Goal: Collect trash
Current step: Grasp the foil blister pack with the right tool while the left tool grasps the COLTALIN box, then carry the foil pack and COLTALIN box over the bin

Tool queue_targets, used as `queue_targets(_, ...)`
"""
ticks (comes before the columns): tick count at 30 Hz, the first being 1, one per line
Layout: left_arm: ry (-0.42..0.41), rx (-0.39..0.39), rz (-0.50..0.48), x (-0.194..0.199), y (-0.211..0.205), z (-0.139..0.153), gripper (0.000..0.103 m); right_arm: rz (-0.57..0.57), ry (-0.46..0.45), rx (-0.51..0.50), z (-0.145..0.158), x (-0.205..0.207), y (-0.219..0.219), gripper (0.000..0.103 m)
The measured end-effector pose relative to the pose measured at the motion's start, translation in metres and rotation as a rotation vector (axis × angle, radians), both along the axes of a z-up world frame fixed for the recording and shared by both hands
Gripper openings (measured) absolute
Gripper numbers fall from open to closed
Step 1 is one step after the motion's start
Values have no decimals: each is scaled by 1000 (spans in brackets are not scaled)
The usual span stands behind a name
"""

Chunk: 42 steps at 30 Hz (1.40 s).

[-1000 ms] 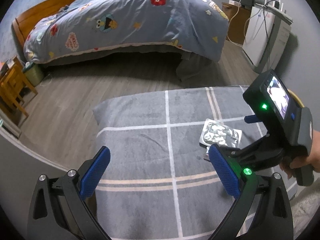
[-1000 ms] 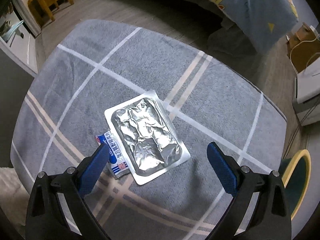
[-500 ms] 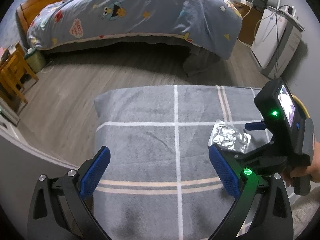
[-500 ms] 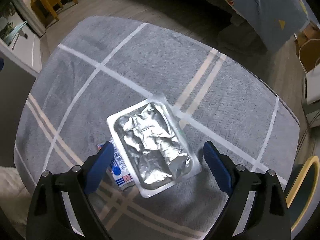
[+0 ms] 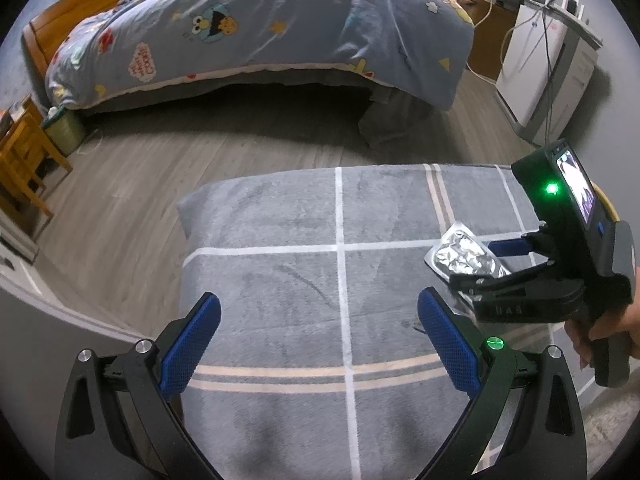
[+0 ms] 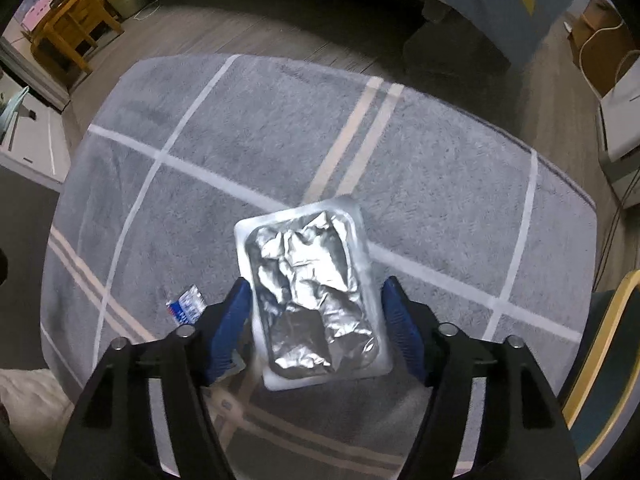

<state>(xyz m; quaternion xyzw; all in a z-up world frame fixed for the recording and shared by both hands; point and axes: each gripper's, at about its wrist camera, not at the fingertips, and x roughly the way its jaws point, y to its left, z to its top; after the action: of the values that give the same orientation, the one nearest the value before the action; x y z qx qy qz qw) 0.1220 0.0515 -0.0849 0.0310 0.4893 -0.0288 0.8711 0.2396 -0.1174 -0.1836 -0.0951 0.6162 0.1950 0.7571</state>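
The right tool [image 6: 316, 320] straddles the foil tray [image 6: 312, 296] across its short width, jaws closing, pads apparently touching both edges. A small wrapper [image 6: 185, 309] lies at nine o'clock on the grey rug [image 6: 200, 160]. The left tool [image 5: 320, 340] hovers spread, empty.

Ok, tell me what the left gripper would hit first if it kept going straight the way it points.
Probably the grey plaid blanket: the open left gripper has nothing between its fingers and points down at bare fabric. The foil tray in the right gripper sits off to the side, seemingly outside that line.
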Motion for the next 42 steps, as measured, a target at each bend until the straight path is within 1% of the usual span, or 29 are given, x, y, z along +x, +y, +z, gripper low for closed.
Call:
queue_targets(3, 5, -5, 7, 0, 0, -1, 98, 23, 4, 7, 0, -2, 1, 71)
queue_targets(6, 12, 1, 9, 2, -1, -2, 98, 74, -15, -44, -6, -14, 9, 72)
queue_targets(7, 12, 3, 9, 2, -2, -3, 98, 78, -13, -41, -6, -14, 11, 72)
queue_targets(9, 13, 2, 9, 2, -2, -3, 98, 72, -13, -34, -7, -16, 11, 67)
queue_targets(11, 19, 7, 4, 3, -5, -5, 98, 73, -17, -49, -8, -17, 7, 67)
queue_targets(14, 25, 10, -10, 3, -10, -11, 98, 17, -6, -15, -3, -15, -8, 67)
queue_targets(15, 26, 8, -20, 3, -14, -13, 98, -18, -7, 6, 0, -12, -17, 67)
queue_targets(19, 41, 3, -116, 0, -39, -31, 98, -125, -7, 50, 7, -11, -52, 67)
queue_targets(20, 52, -6, -147, -1, -48, -38, 98, -178, -7, 60, 9, -9, -68, 67)
queue_targets(21, 57, -12, -162, -1, -52, -42, 98, -178, -7, 60, 9, -9, -68, 67)
queue_targets(23, 76, -19, -206, -2, -66, -55, 98, -213, -8, 61, 11, -9, -78, 67)
queue_targets(25, 81, -9, -221, -3, -75, -64, 96, -242, -4, 71, 12, -11, -89, 67)
queue_targets(29, 101, -15, -245, -2, -85, -78, 95, -254, -6, 76, 16, -12, -98, 67)
queue_targets(31, 106, 7, -270, -2, -93, -84, 90, -249, -8, 79, 18, -14, -101, 67)
queue_targets(33, 121, 16, -286, -2, -97, -89, 77, -244, -15, 74, 21, -16, -96, 67)
queue_targets(35, 138, 23, -296, 0, -102, -94, 73, -248, -14, 74, 22, -17, -97, 67)
queue_targets(38, 123, 22, -300, 0, -105, -93, 60, -256, -14, 74, 23, -17, -97, 67)
queue_targets(42, 108, 45, -318, -2, -112, -88, 60, -270, -21, 87, 27, -21, -102, 67)
